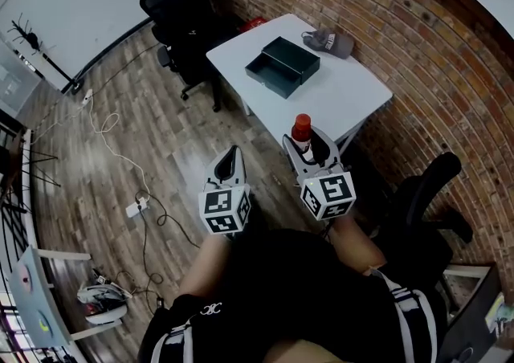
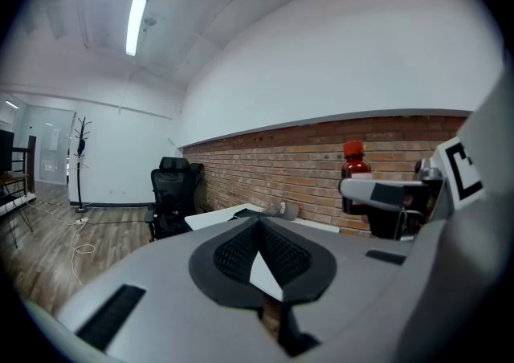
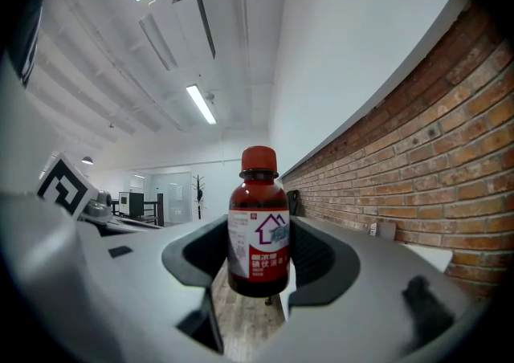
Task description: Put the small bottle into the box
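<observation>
Two claws were held low in front of the person, well short of the table (image 1: 353,100). The left claw (image 1: 233,152) was seen with its jaws brought together at the tips, and nothing was gripped between them. The dark box (image 1: 283,66) was seen resting on the white table, well apart from both claws, and it appeared to be open at the top. The small bottle (image 1: 302,132), red-capped and brown with a printed label, was held upright in the right claw (image 1: 309,144), whose jaws were closed against its lower body on either side. The pick-up was therefore judged complete. The carry to the table, the lowering into the box and the release were judged not yet done.

On the wooden floor (image 1: 161,120) at the far left, cables (image 1: 112,152) and a power strip (image 1: 135,208) were noted, clear of the path. A black office chair (image 1: 181,16) was parked at the left end of the table. A grey cap (image 1: 329,42) was lying on the table just beyond the box, apart from it. The brick wall (image 1: 426,48) was seen behind the table. A second chair (image 1: 418,201) was noted at the person's right. No obstruction was seen between bottle and box.
</observation>
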The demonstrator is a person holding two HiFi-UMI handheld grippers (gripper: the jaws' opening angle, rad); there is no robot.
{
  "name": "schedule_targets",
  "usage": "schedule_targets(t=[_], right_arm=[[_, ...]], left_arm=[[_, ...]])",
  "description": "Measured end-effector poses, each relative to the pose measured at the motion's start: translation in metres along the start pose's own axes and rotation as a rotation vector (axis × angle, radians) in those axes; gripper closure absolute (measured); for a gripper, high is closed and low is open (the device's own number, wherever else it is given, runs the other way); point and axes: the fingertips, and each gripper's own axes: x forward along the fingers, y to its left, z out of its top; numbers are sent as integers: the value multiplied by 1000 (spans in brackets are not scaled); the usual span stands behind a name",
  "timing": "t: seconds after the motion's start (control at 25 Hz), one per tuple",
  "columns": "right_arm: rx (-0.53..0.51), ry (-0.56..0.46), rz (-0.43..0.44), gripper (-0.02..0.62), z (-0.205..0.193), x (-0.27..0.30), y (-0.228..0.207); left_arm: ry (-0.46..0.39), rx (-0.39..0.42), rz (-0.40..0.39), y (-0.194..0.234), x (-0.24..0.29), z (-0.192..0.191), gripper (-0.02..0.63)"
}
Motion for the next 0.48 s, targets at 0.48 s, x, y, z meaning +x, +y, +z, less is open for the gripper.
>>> schedule_targets(t=[0.48], right_arm=[[-9,-13,-44,370,0,45,-33]], left_arm=[[-1,16,-47,12,57,10,593]])
